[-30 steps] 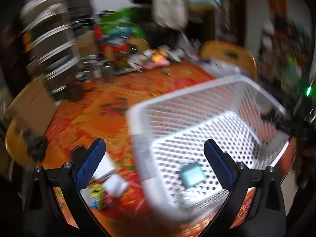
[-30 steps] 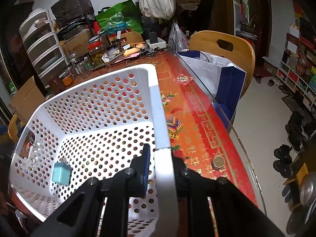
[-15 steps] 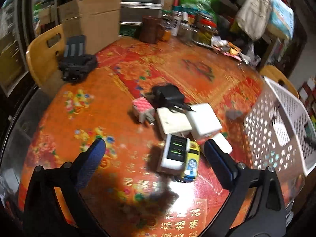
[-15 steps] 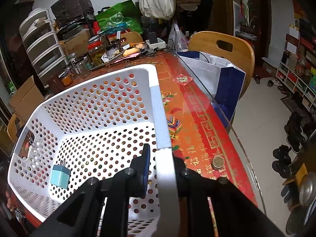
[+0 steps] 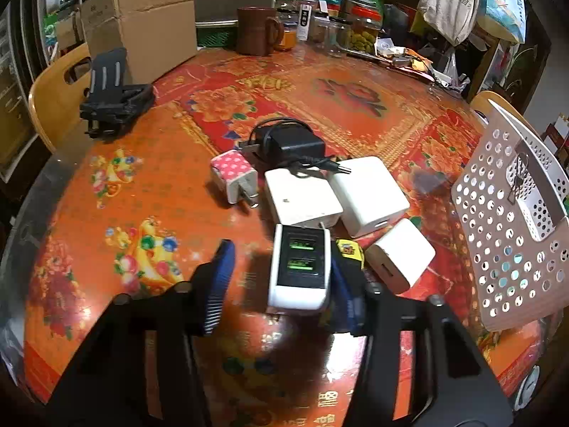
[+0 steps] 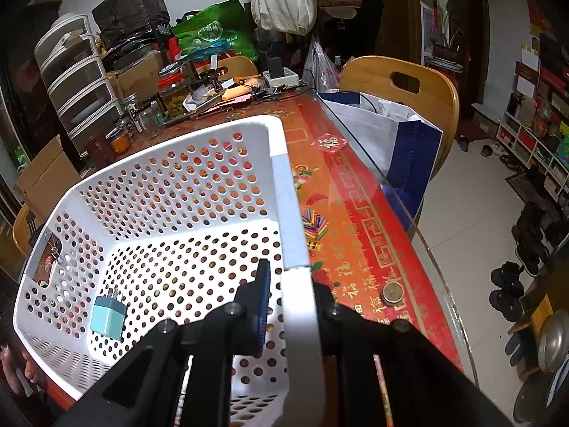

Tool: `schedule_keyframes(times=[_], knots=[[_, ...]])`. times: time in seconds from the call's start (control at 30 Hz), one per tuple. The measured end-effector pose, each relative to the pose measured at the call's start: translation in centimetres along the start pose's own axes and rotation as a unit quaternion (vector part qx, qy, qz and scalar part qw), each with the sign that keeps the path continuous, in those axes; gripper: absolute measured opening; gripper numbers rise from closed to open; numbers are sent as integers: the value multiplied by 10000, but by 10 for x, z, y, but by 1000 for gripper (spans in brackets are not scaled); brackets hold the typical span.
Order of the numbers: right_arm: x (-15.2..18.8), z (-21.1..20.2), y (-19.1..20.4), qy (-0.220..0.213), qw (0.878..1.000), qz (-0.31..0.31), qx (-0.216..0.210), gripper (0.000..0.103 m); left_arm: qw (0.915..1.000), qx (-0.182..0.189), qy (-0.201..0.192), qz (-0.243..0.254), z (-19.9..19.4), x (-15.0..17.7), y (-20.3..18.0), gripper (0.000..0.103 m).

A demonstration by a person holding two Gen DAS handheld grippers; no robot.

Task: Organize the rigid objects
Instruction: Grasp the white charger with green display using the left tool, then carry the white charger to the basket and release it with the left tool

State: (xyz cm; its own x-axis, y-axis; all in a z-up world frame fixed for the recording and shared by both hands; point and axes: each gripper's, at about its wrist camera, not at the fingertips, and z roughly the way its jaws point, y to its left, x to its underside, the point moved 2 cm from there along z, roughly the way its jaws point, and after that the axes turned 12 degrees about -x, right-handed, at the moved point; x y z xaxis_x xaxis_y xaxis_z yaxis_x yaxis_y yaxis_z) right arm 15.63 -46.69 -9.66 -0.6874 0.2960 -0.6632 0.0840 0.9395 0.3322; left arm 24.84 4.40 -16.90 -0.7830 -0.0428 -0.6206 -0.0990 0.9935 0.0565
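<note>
In the left wrist view my left gripper (image 5: 281, 284) straddles a white charger with a black face and green ports (image 5: 299, 270); its right pad touches the charger, its left pad (image 5: 218, 284) stands apart. Around it lie a pink dotted plug (image 5: 233, 176), two white adapters (image 5: 300, 197) (image 5: 370, 190), a small white cube charger (image 5: 400, 254), a black adapter with cable (image 5: 291, 142) and a yellow toy car (image 5: 350, 249). My right gripper (image 6: 290, 291) is shut on the white basket's rim (image 6: 290, 235). A light-blue plug (image 6: 107, 315) lies inside the basket.
The basket (image 5: 512, 220) stands at the table's right in the left wrist view. A black folded stand (image 5: 113, 96), a cardboard box (image 5: 142, 32), a brown mug (image 5: 258, 30) and jars stand at the back. A coin (image 6: 392, 291) and a glass table edge lie right of the basket.
My left gripper swung from over the basket to the pile of chargers, came down, and narrowed around the black-faced charger. My right gripper kept its hold on the basket rim.
</note>
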Motion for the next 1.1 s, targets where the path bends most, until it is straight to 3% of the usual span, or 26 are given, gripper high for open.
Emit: schedule_keyframes(times=[0.1,0.7,1.1], knots=[[0,0,1,-2,10000,3,-4,13,10000,-89,-9,37,2,1,-4,27],[-2,0,0,-18,10000,-5,-6,13,9973,-487,-475,-269,-21,-5,13,26],[-2,0,-1,-2,10000,-59,-24,13,9959,-568,-702,-98,-41,-22,1,26]])
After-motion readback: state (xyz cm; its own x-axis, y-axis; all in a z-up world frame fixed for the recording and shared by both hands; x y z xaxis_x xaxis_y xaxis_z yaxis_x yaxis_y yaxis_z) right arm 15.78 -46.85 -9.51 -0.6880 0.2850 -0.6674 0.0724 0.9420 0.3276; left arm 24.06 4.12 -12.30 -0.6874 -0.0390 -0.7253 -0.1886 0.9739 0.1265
